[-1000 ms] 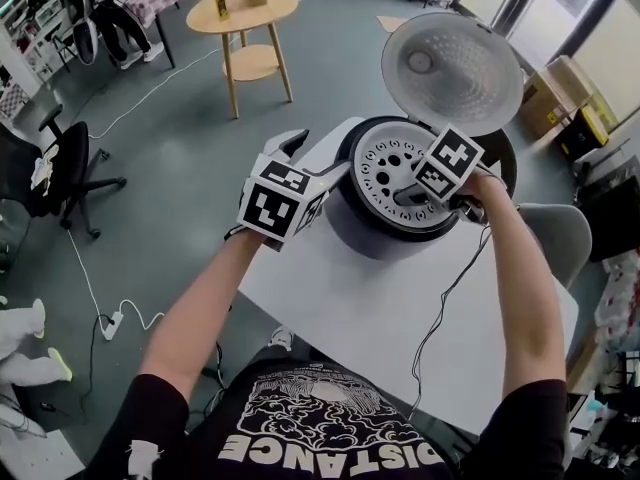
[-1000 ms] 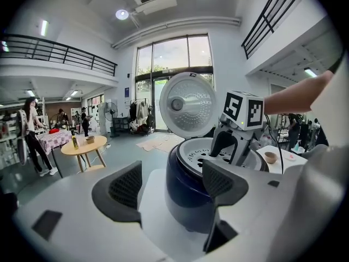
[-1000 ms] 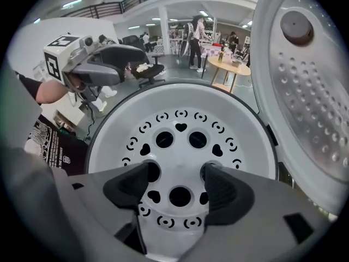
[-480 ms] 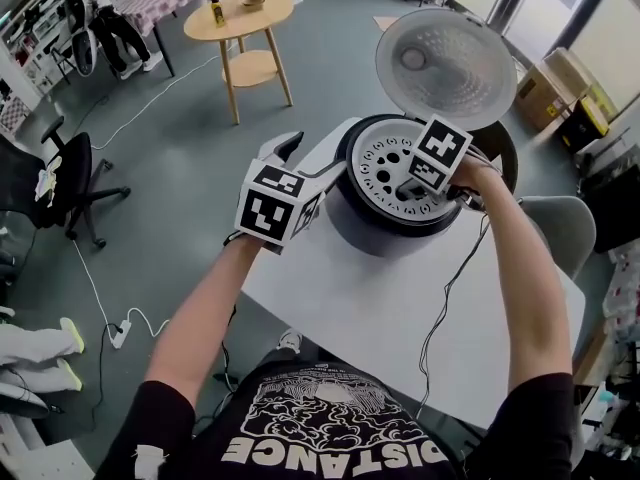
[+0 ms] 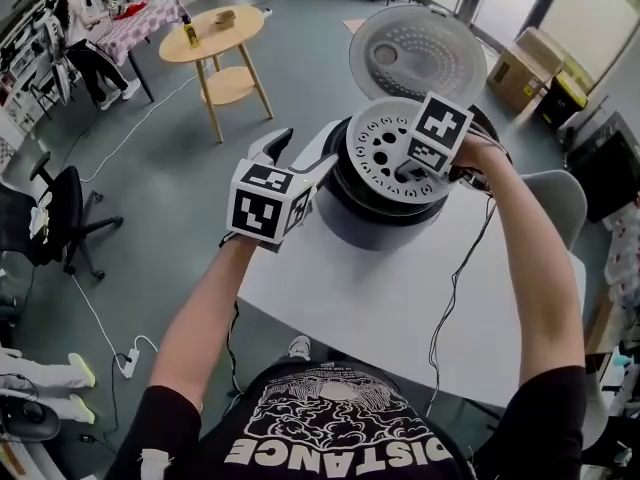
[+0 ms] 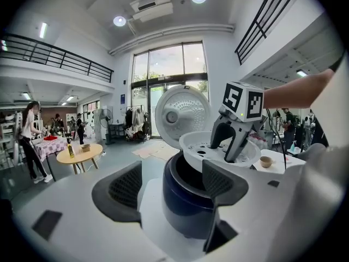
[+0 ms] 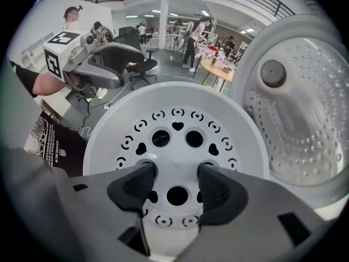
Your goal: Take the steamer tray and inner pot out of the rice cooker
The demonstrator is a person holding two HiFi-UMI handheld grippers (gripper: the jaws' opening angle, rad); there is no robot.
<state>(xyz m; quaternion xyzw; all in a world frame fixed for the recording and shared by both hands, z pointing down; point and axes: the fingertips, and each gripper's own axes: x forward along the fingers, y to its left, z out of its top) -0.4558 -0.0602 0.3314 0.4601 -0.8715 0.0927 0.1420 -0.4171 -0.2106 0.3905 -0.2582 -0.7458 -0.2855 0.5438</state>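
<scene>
The white perforated steamer tray (image 5: 383,146) (image 7: 175,129) (image 6: 203,145) hangs tilted just above the mouth of the dark-bodied rice cooker (image 5: 372,226) (image 6: 191,203). My right gripper (image 5: 410,173) (image 7: 175,180) points down into it. Its fingertips sit in two holes and are shut on the strip between them. Beneath the tray the cooker's dark inner rim (image 6: 185,171) shows; the inner pot itself I cannot make out. My left gripper (image 5: 300,156) (image 6: 172,185) is open beside the cooker's left side, with the cooker body framed between its jaws, not touching.
The cooker's lid (image 5: 415,53) (image 7: 294,108) stands open behind the tray. The cooker sits at the far end of a white table (image 5: 400,313), with its cable (image 5: 455,288) trailing off the near edge. A round wooden table (image 5: 210,33) and an office chair (image 5: 60,218) stand on the floor.
The right gripper has risen with the steamer tray, which now stands clear above the cooker's rim. The left gripper has drifted slightly up beside the cooker.
</scene>
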